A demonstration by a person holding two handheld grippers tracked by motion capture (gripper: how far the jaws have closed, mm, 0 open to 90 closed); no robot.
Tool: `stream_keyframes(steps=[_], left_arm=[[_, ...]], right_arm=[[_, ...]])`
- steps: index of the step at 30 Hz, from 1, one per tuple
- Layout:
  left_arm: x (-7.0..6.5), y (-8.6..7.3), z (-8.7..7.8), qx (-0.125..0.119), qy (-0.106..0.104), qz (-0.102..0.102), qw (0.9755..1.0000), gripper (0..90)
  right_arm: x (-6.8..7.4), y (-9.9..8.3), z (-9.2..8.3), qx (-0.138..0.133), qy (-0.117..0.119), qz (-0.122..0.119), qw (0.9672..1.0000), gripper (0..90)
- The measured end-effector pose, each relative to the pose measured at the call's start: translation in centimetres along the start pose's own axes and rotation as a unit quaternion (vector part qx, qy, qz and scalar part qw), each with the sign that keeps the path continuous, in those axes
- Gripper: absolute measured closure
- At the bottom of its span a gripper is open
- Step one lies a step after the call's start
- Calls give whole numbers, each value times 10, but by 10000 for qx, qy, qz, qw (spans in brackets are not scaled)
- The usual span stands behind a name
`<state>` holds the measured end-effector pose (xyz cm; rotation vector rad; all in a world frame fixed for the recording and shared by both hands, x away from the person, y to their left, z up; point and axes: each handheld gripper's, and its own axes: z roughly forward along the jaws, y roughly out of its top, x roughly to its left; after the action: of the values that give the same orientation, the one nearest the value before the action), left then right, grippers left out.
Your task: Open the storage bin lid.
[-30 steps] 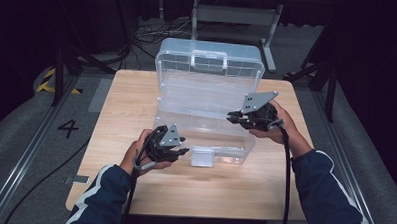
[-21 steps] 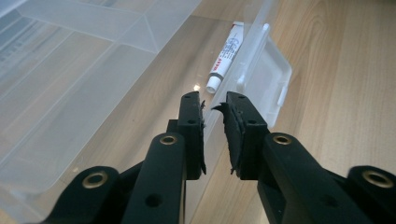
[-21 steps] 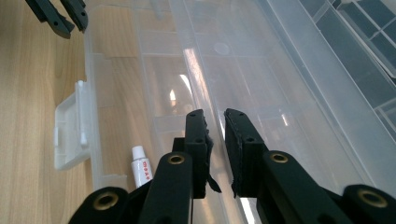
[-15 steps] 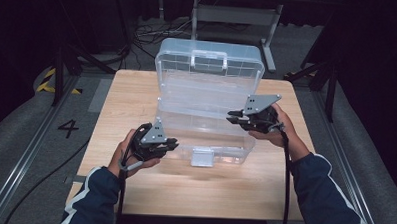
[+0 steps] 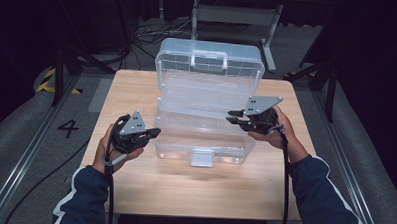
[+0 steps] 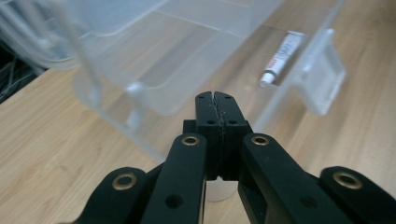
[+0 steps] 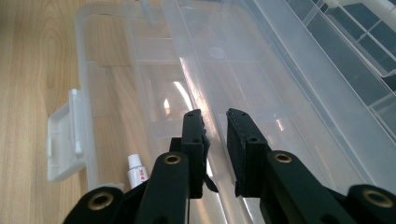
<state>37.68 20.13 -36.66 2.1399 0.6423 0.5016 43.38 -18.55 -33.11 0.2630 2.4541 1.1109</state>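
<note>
From the high view, a clear box [image 5: 203,124] sits in the middle of the desk [image 5: 194,187] with its lid [image 5: 211,60] standing up at the back. The left gripper [image 5: 153,133] is just off the box's left end, and its fingers are pressed together on nothing. The right gripper [image 5: 232,116] is over the box's right end, pointing in at the tray [image 5: 197,99]. In the left gripper view, the fingers [image 6: 215,105] are clenched tight and empty, having just been closing. The box wall [image 6: 107,107] is right in front of them. A small white tube [image 6: 282,58] lies on the box floor by the latch [image 6: 322,77], farther off, with its long side running away from the gripper. In the right gripper view, the fingers [image 7: 192,130] are a little apart and have just been opening. The tray's clear edge [image 7: 212,126] runs up between them; I can't quite tell if they press on it, but it looks loose. The tube [image 7: 137,172] pokes out low and to the left, under the tray. The tray covers much of the box, so it may block the way down to the tube.
</note>
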Motion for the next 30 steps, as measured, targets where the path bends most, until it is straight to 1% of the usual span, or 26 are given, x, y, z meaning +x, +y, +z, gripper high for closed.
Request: stream_keyframes(steps=[1, 3, 5, 6, 7, 8, 10, 11, 12, 13, 14, 16, 17, 19, 20, 21, 22, 24, 27, 30], left_arm=[[2, -1, -1, 7, 40, -38, 10000, 900], [11, -4, -3, -84, 84, -196, 9997, 900], [17, -5, -3, -104, 185, -291, 9994, 900], [21, -5, -2, -117, 246, -303, 9992, 900], [24, -5, -2, -154, 359, -297, 9988, 900], [24, -5, -2, -154, 359, -297, 9988, 900], [30, -2, -3, -320, 420, -380, 9979, 900], [35, 1, -3, -398, 447, -439, 9972, 900], [40, 5, -3, -448, 514, -415, 9968, 900], [40, 5, -3, -448, 514, -415, 9968, 900], [45, 8, -2, -527, 552, -451, 9961, 900], [53, 15, -2, -656, 490, -550, 9951, 900], [58, 22, -2, -724, 549, -557, 9943, 900], [63, 30, -1, -811, 516, -600, 9936, 900], [63, 30, -1, -811, 516, -600, 9936, 900], [66, 36, 0, -823, 545, -578, 9934, 900], [69, 44, 3, -820, 583, -598, 9931, 900], [70, 46, 5, -810, 623, -582, 9931, 900], [74, 55, 10, -826, 662, -621, 9924, 900], [77, 60, 15, -936, 601, -695, 9914, 900]], right_arm=[[0, 0, 0, -8, -18, -2, 10000, 774], [1, -1, 0, -25, -29, 4, 10000, 773], [1, -1, 0, -52, -37, 17, 10000, 773], [1, -2, 0, -65, -43, 18, 10000, 772], [1, -2, 0, -75, -40, 24, 10000, 772], [1, -2, 0, -75, -40, 24, 10000, 772], [1, -2, 0, -82, -28, 43, 10000, 772], [1, -2, 0, -81, -28, 36, 10000, 772], [1, -2, 0, -81, -32, 35, 10000, 772], [1, -2, 0, -81, -32, 35, 10000, 772], [1, -3, 0, -87, -42, 37, 9999, 772], [2, -3, 0, -92, -54, 36, 9999, 771], [2, -3, 0, -92, -59, 36, 9999, 771], [2, -3, 0, -83, -68, 34, 9999, 770], [2, -3, 0, -83, -68, 34, 9999, 770], [2, -3, 0, -78, -74, 34, 9999, 770], [3, -3, 0, -60, -80, 20, 9999, 768], [3, -3, 0, -57, -78, 23, 10000, 768], [4, -3, -1, -51, -93, 31, 9999, 767], [5, -4, -1, -53, -93, 33, 9999, 766]])
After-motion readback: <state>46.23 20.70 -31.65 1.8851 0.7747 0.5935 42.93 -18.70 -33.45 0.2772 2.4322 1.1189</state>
